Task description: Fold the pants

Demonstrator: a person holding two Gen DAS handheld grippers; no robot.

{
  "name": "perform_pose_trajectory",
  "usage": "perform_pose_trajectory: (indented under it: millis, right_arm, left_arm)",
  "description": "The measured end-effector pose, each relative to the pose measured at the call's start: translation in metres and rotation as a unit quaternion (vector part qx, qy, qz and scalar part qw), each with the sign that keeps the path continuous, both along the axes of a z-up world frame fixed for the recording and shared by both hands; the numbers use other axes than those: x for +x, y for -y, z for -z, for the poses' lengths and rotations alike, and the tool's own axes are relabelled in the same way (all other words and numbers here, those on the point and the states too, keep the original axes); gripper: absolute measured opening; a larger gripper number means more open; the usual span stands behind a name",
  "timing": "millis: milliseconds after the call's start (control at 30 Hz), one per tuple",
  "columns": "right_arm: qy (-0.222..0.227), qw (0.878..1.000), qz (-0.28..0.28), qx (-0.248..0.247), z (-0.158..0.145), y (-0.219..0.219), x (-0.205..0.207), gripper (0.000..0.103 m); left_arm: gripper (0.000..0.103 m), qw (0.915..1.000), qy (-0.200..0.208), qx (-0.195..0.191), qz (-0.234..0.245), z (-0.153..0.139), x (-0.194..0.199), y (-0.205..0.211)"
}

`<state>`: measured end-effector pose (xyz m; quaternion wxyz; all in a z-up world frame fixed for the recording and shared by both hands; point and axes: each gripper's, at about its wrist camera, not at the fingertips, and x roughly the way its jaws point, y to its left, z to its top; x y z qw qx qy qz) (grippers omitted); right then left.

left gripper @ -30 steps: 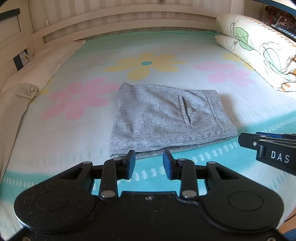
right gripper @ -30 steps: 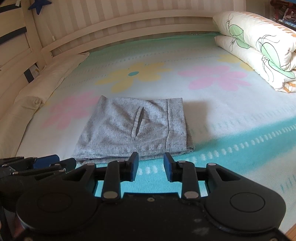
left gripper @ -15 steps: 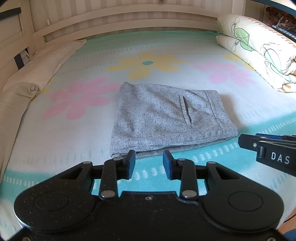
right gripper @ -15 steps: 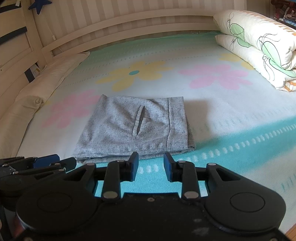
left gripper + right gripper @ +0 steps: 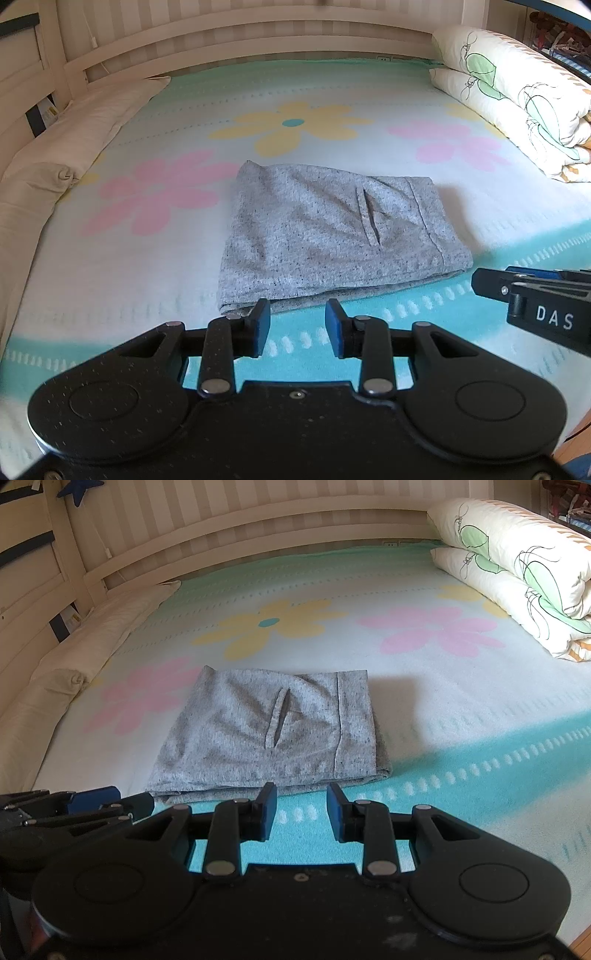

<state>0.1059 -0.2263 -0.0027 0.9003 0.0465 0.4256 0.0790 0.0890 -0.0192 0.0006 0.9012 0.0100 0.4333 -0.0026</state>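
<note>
- Lying at the middle of both frames, the grey pants (image 5: 332,232) sat on the flowered bedsheet (image 5: 155,280) as a compact folded rectangle, pocket slit up, its long axis running left to right across the picture.
- I judged the folding done or nearly so; the stacked near edge looked tidy, though I could not count the layers.
- My left gripper (image 5: 297,326) hung at the lower centre of its frame, jaws apart and holding nothing, just short of the bundle's near left corner.
- My right gripper (image 5: 301,808) matched it, jaws spread and empty, just short of the near edge toward the right corner.
- Both grippers were about equally close; any further fold would start from that near edge directly ahead.
- A rolled quilt (image 5: 517,561) lay at upper right, a cream pillow (image 5: 74,147) along the left side.
</note>
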Motion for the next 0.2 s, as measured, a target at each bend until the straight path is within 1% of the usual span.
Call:
perform_pose_trajectory:
  millis: [200]
  right_arm:
    - [-0.004, 1.000, -0.003, -0.003, 0.0008, -0.0004, 0.0004, 0.032]
  left_arm:
    - [0.044, 0.9999, 0.006, 0.009, 0.004, 0.0012, -0.0015, 0.0012]
